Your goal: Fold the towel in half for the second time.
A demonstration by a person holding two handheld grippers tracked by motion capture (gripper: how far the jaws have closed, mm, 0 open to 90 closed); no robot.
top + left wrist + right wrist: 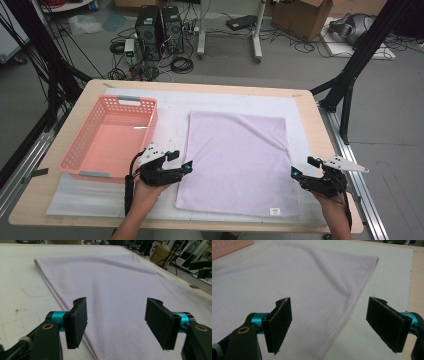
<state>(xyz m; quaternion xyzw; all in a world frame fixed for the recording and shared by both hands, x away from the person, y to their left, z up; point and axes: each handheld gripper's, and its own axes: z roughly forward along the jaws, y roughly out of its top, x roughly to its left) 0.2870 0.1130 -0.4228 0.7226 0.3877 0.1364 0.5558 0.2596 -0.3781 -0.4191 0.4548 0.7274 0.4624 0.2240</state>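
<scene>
A pale lilac towel (237, 160) lies flat on the white mat, with a small label at its near right corner. My left gripper (181, 160) hovers at the towel's near left edge, jaws open and nothing between them. In the left gripper view the towel (112, 277) stretches ahead of this gripper (116, 325), and its hem runs close to the left jaw. My right gripper (303, 166) is at the towel's near right edge, also open. In the right gripper view the towel's (299, 272) hem passes between the jaws of this gripper (334, 325), with no contact visible.
An empty pink plastic basket (120, 101) stands on the left of the table, close beside my left gripper. The white mat (170, 112) covers most of the wooden tabletop (320, 135). Computer towers (159, 27), cables and black frame legs are on the floor beyond.
</scene>
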